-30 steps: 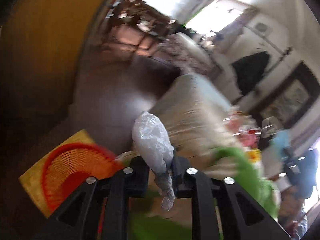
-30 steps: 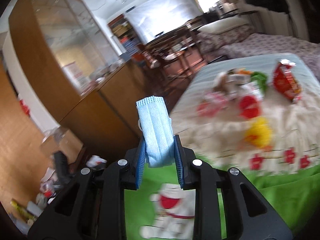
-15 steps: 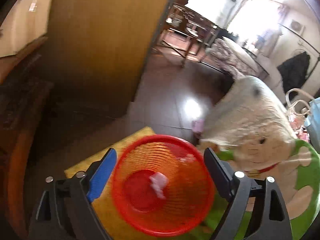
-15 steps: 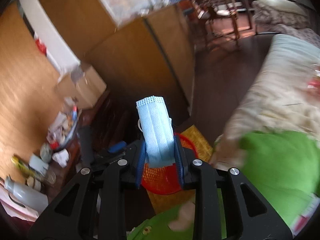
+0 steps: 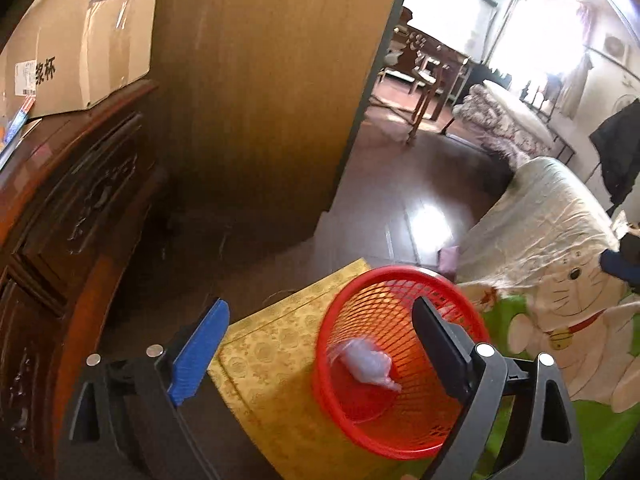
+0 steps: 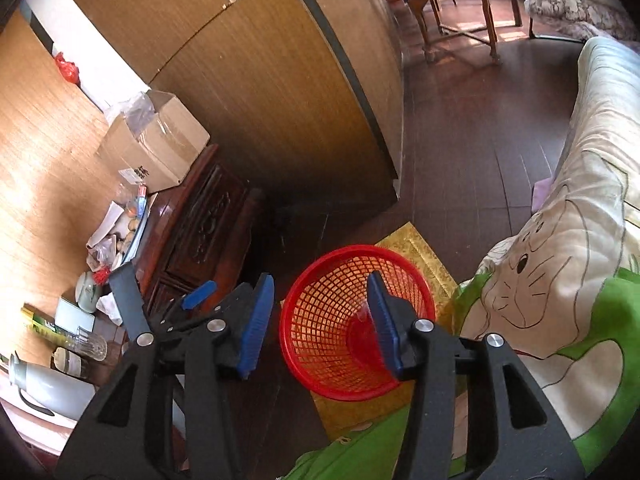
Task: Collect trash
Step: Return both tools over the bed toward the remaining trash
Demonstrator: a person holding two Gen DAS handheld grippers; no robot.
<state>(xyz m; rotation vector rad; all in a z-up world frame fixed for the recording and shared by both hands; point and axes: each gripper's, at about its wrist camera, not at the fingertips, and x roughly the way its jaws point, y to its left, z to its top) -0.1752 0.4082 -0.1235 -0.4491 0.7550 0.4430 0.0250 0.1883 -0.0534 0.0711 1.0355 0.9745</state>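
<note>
A red mesh basket (image 5: 400, 412) stands on a yellow patterned box (image 5: 276, 356) on the dark floor. A crumpled clear plastic bag (image 5: 366, 364) lies inside it. My left gripper (image 5: 320, 306) hovers over the basket's near rim, its jaws wide and still opening, with nothing between them. In the right wrist view the same basket (image 6: 320, 320) sits just below my right gripper (image 6: 320, 280), whose jaws are opening and hold nothing. The blue face mask is not in sight. The left gripper's blue pad (image 6: 198, 294) shows beside the right one.
A carved dark wooden cabinet (image 5: 68, 208) with a cardboard box (image 5: 88, 52) on top stands left, beside a tall wooden wardrobe (image 5: 260, 92). A bed with a cartoon cat blanket (image 6: 560, 292) is right. Bottles and clutter (image 6: 72, 344) sit at lower left.
The left gripper swung over the basket, opened, and the plastic bag dropped in. The right gripper swung over to the basket and opened; the blue mask has left its jaws.
</note>
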